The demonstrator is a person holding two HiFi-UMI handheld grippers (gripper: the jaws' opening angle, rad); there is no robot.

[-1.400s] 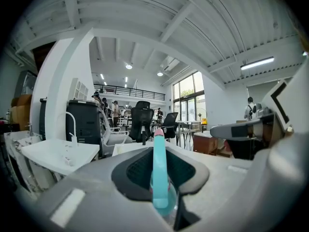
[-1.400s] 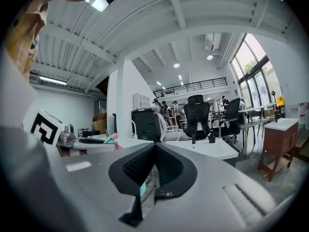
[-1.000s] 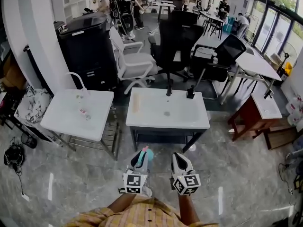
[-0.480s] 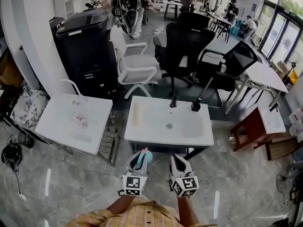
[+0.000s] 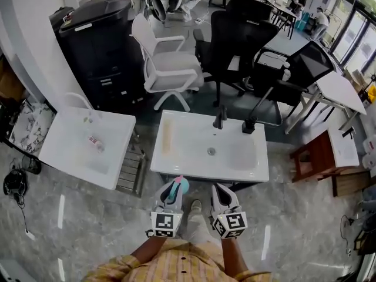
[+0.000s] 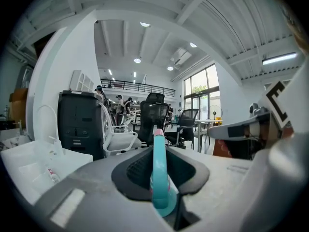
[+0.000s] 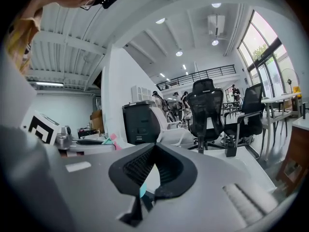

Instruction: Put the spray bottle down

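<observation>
A teal spray bottle [image 5: 180, 186] with a pink tip is clamped in my left gripper [image 5: 174, 188], low in the head view just before the near edge of a white basin table [image 5: 188, 160]. In the left gripper view the bottle [image 6: 159, 178] stands upright between the dark pads [image 6: 133, 170], nozzle up. My right gripper [image 5: 220, 192] sits beside it to the right, jaws together and nothing in them. In the right gripper view its black tips meet at my right gripper [image 7: 154, 148], and the left gripper's bottle nozzle [image 7: 110, 139] shows at the left.
A dark faucet [image 5: 220, 117] and a black fitting [image 5: 249, 125] stand at the basin's far edge. A second white basin [image 5: 70, 151] is at the left. Beyond are a black cabinet [image 5: 97, 46], a white chair [image 5: 167, 75], black chairs [image 5: 238, 40] and a red-brown side table [image 5: 320, 157].
Both grippers have come forward together toward the white basin table, which now lies just ahead of them. The bottle stays in the left gripper; the right stays closed.
</observation>
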